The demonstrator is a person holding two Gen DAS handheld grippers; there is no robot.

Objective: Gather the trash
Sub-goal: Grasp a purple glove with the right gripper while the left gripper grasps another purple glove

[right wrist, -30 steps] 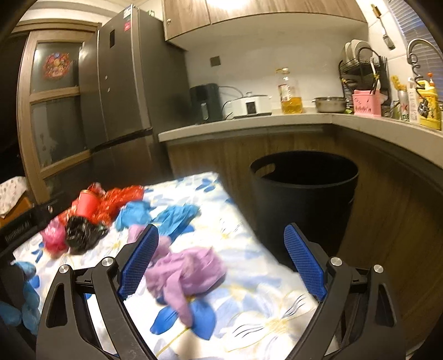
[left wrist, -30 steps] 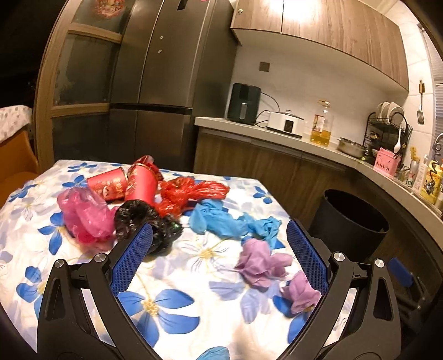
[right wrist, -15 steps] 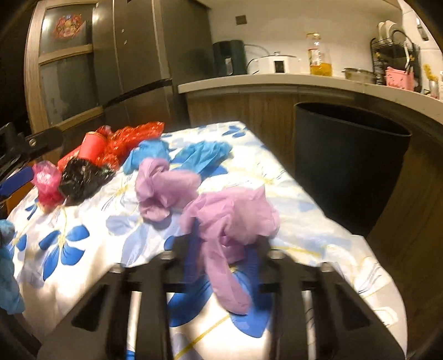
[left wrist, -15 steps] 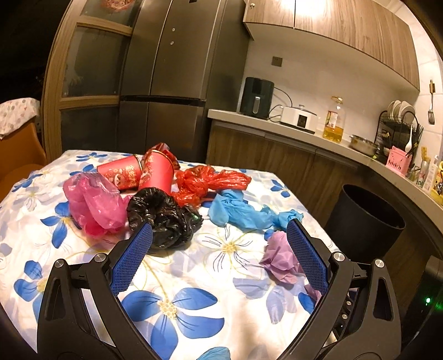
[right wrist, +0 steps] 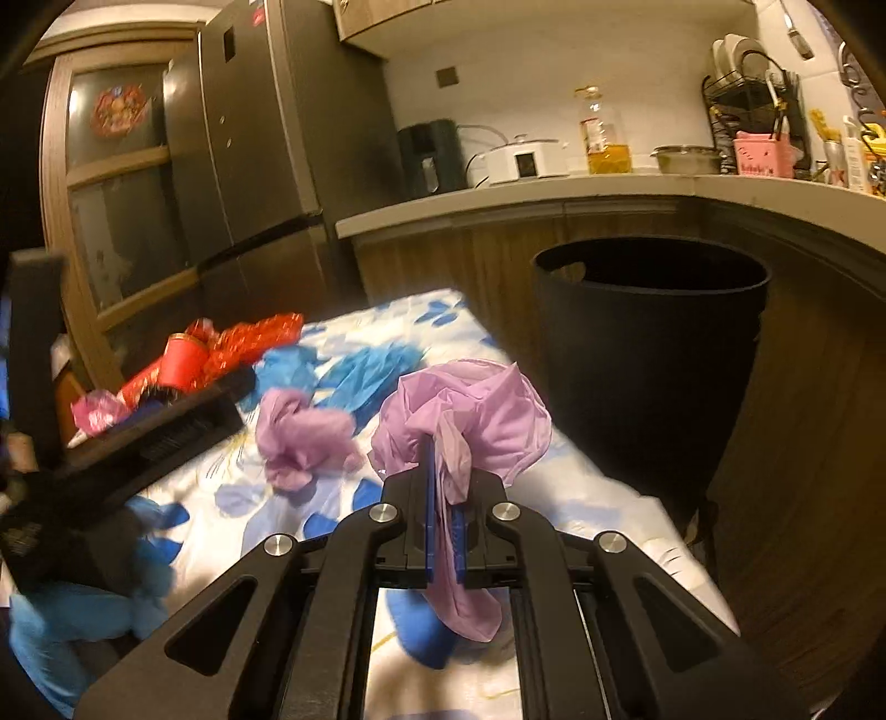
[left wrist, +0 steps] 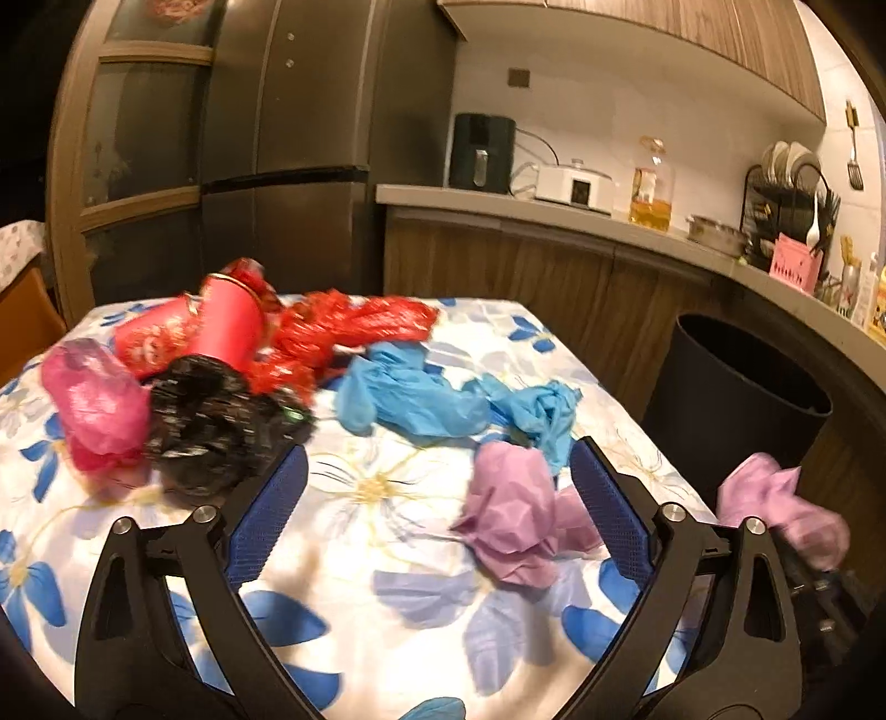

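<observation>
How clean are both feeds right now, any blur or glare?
Left wrist view: warm dim light, black bag and red bags smeared by motion, fisheye bends the counter. Right wrist view: held purple glove sharp, left edge blurred, cabinet underlight blown out.

You're in a kitchen under warm light. Dark steel fridge [left wrist: 288, 155] at back, next to a wood-framed glass door [left wrist: 144, 122]. Grey L-shaped counter [left wrist: 554, 213] over wood-grain base cabinets [left wrist: 526, 271], wood wall cabinets [left wrist: 692, 33] above, white wall [left wrist: 598, 116] with an outlet. Dish rack [left wrist: 792, 216] at far right. Table wears a floral cloth [left wrist: 387, 554].
</observation>
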